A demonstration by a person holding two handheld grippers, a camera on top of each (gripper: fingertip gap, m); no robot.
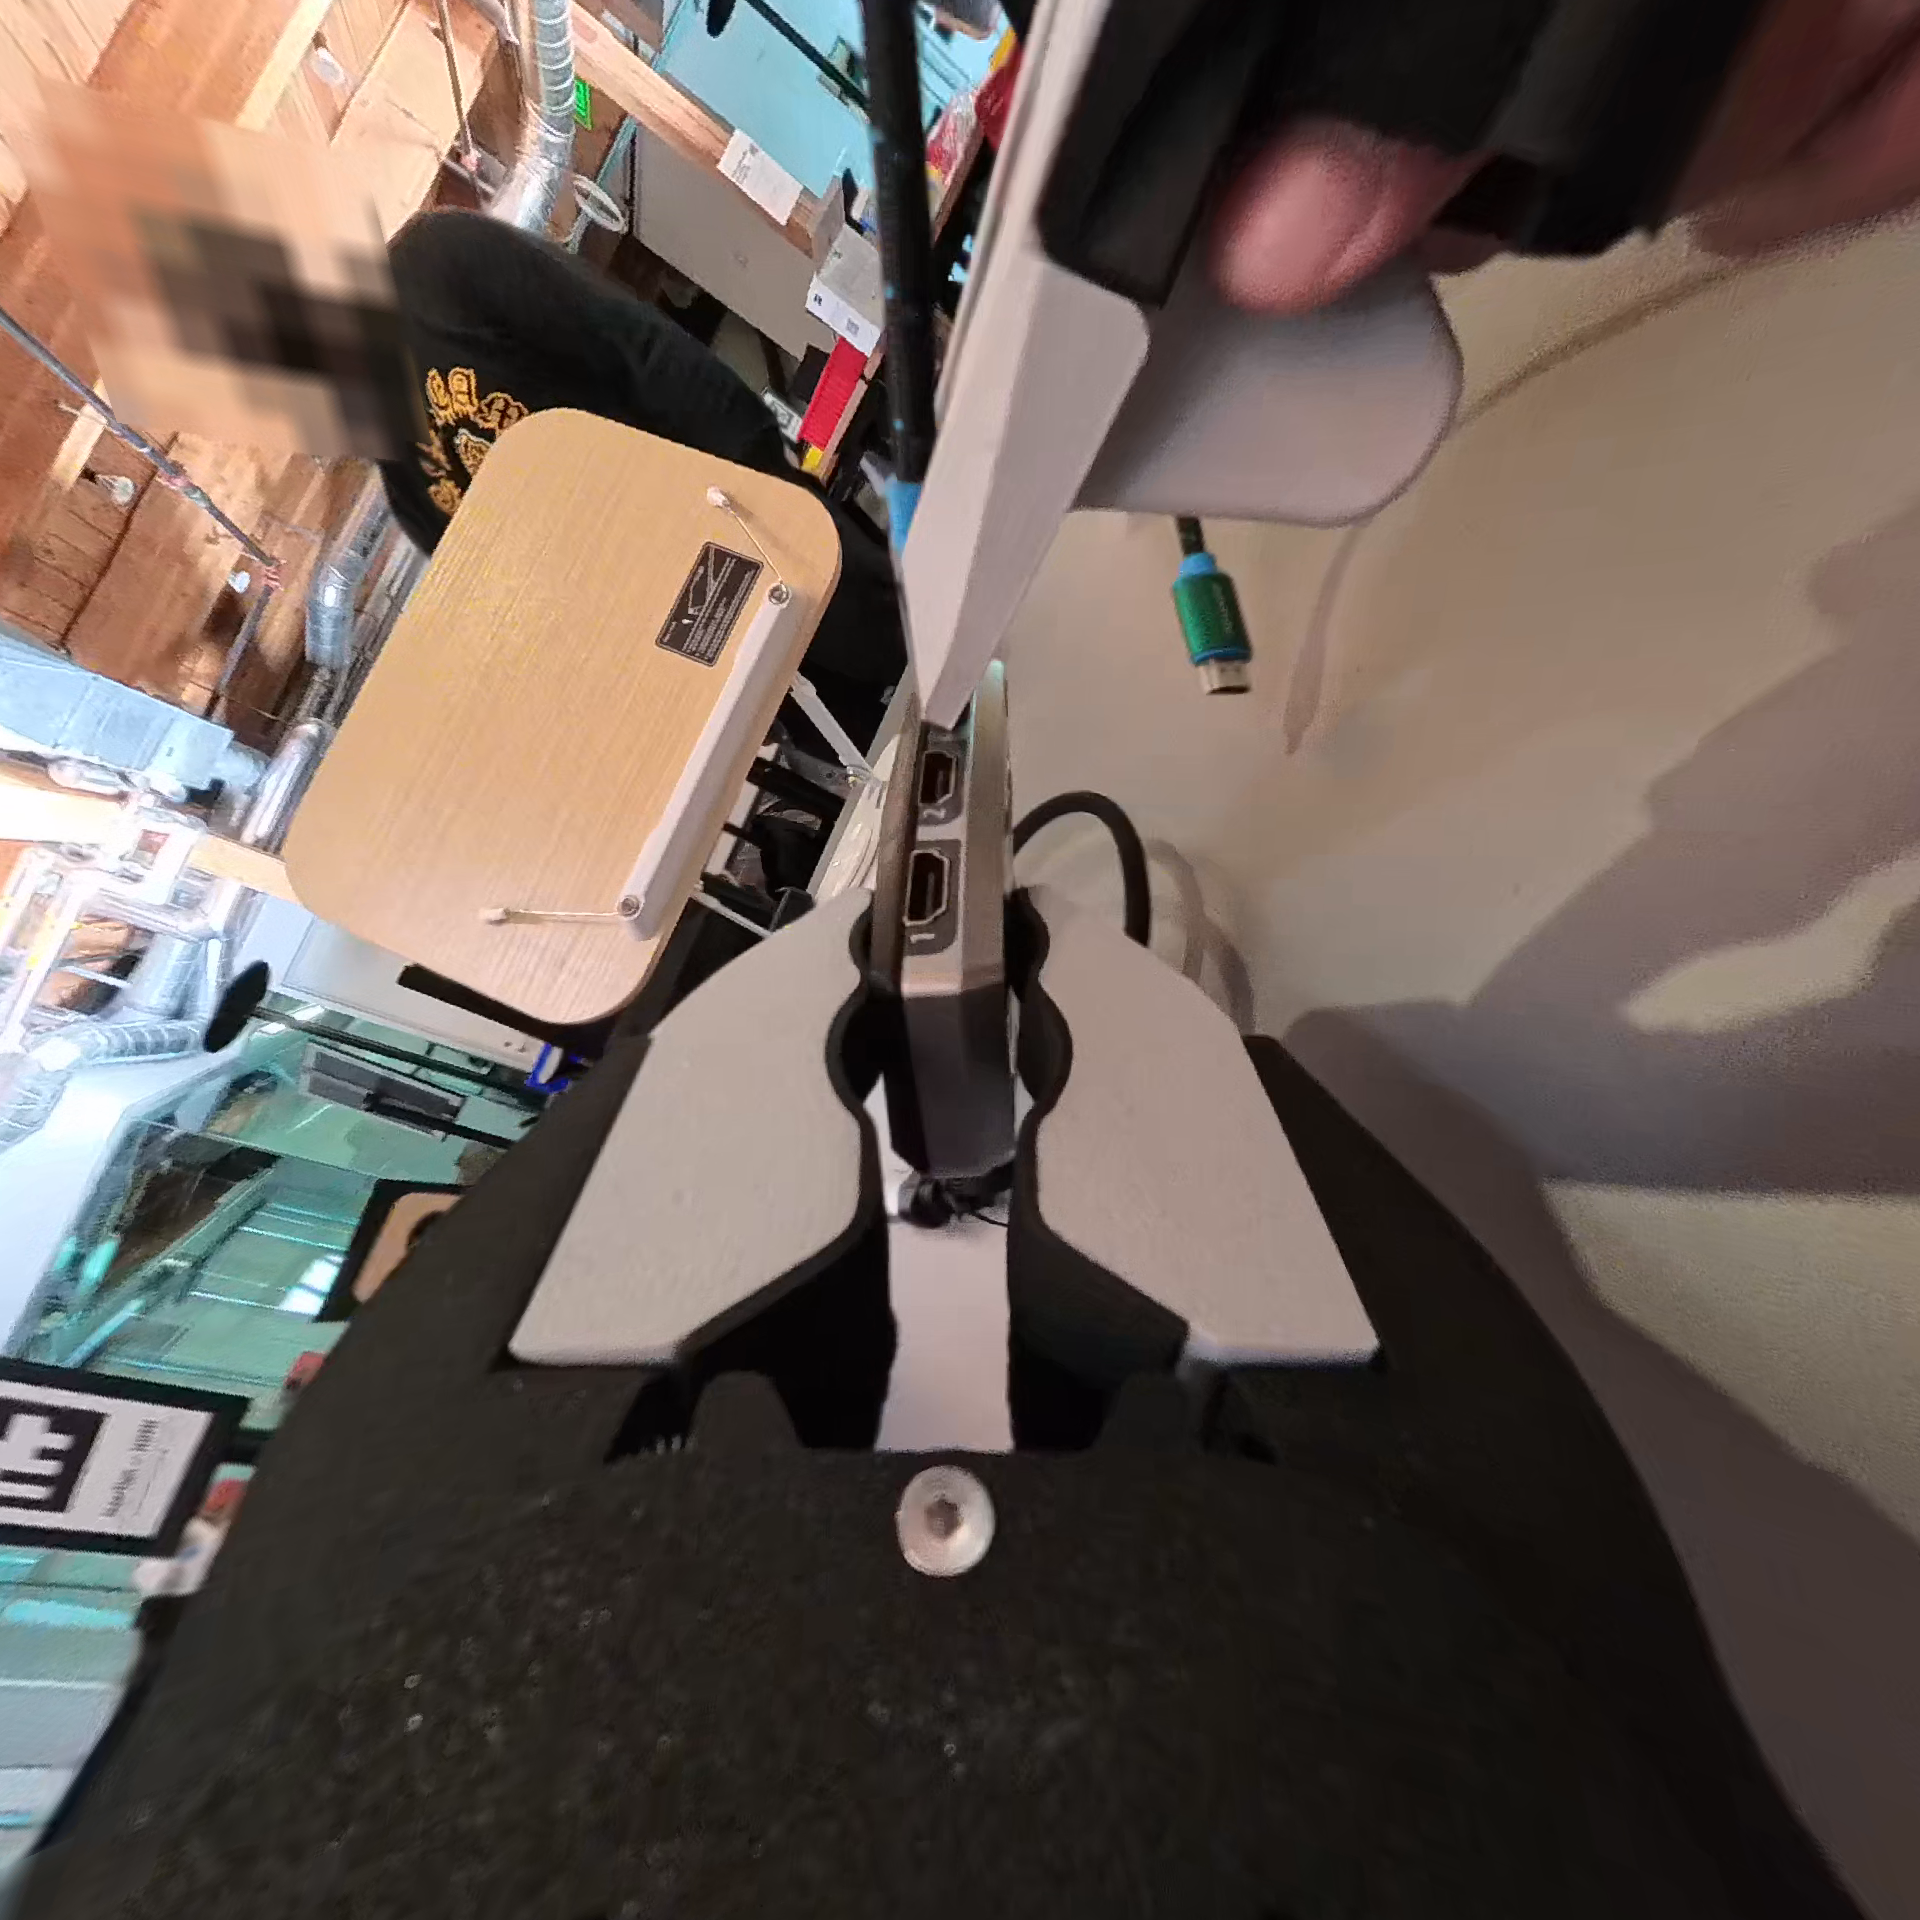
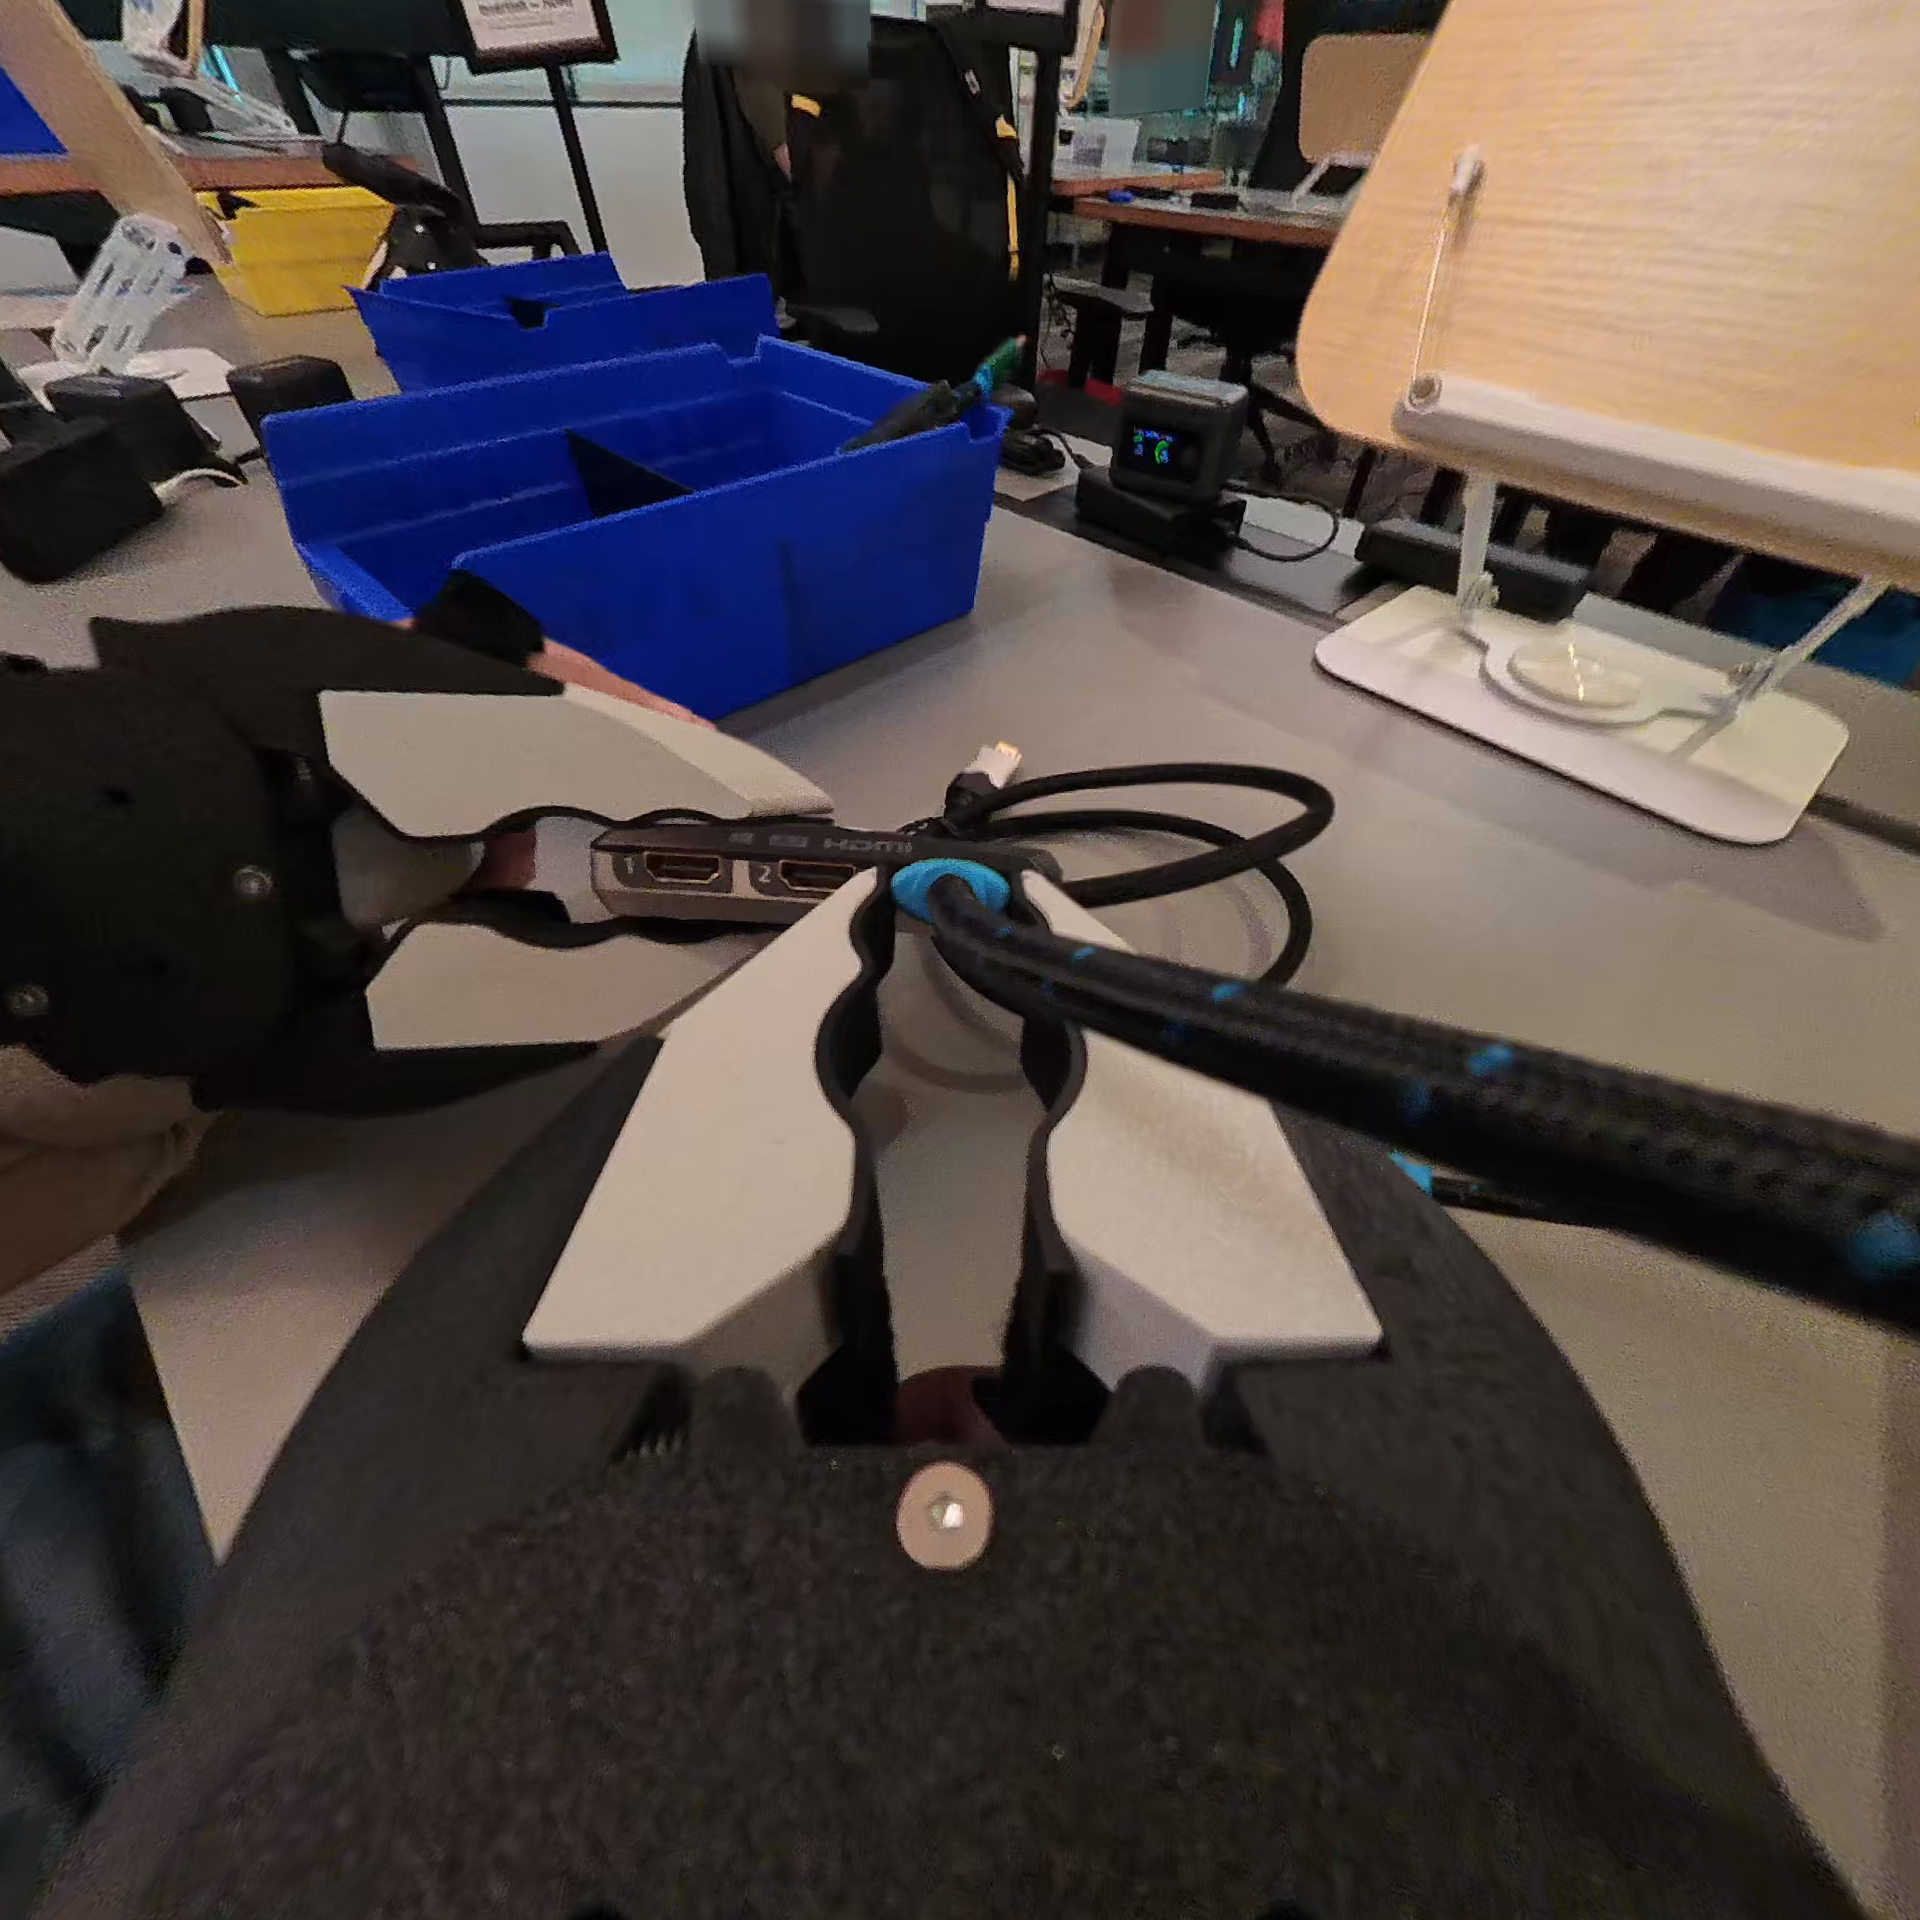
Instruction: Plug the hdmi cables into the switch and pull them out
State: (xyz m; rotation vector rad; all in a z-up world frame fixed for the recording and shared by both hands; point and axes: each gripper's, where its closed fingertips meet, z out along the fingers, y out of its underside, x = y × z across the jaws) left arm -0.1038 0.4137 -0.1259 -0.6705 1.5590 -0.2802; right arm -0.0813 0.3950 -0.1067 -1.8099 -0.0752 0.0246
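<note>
The dark grey HDMI switch (image 2: 727, 873) is held just above the grey table (image 2: 1507, 987) by my left gripper (image 2: 561, 873), which is shut on its left end. It also shows in the left wrist view (image 1: 935, 894), with the left gripper (image 1: 940, 935) clamped across it. Ports 1 and 2 face me and are empty. My right gripper (image 2: 951, 904) is shut on an HDMI plug with a blue collar (image 2: 951, 888), right at the switch's right end. Its black-and-blue braided cable (image 2: 1455, 1091) trails right. Whether the plug is seated is hidden. A second, green plug (image 1: 1210, 623) lies loose on the table.
The switch's own black cable (image 2: 1195, 821) loops on the table behind it. Blue bins (image 2: 644, 540) stand at the back left. A wooden stand (image 2: 1610, 260) on a white base (image 2: 1558, 717) is at the right. A small device with a screen (image 2: 1179, 436) is behind. Only a small space, under 4 cm, lies between the two pairs of fingers.
</note>
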